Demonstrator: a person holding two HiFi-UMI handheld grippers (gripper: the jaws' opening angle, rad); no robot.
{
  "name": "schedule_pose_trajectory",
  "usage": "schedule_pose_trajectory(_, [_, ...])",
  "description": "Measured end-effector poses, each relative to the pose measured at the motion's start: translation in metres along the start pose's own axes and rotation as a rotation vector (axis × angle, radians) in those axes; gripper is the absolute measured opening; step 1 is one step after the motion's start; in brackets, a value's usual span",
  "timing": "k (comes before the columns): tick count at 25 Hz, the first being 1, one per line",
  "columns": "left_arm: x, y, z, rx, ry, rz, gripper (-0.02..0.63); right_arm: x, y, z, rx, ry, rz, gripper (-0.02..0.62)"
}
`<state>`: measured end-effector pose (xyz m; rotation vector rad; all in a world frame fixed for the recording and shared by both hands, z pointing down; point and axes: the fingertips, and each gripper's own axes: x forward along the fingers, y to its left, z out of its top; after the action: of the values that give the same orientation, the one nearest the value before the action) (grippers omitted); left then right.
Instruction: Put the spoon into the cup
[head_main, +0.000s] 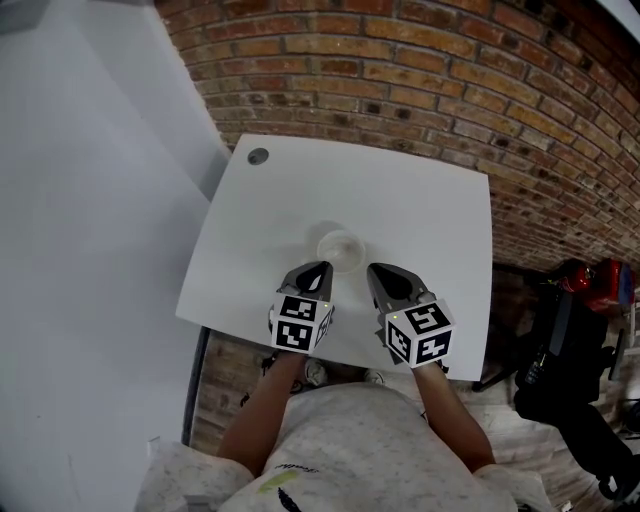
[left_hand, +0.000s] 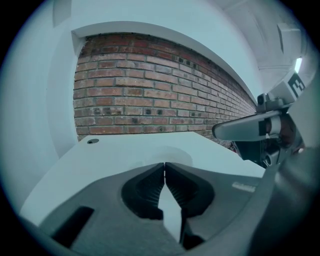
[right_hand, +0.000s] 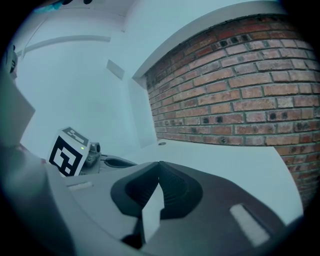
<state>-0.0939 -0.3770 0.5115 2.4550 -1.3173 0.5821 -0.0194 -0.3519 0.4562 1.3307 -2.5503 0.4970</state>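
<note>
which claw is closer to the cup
Left, slightly. The left claw is tight by the near-left edge of the cup; the right claw is at its near-right, a small gap away.

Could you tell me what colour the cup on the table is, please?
The cup is white, like the table; the head view shows it best.

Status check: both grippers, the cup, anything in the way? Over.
Left hand-held gripper shut, empty; right hand-held gripper shut, empty. Cup upright on the white table, just ahead of both. No spoon in sight. Nothing in the way.
</note>
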Motion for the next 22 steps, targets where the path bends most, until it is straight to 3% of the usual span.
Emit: schedule_pose_trajectory(22, [-0.021,-0.005,0.003,-0.017,-0.039,0.061,0.037,-0.012,0.009,-0.002,-0.019,-0.001,0.049,0.011])
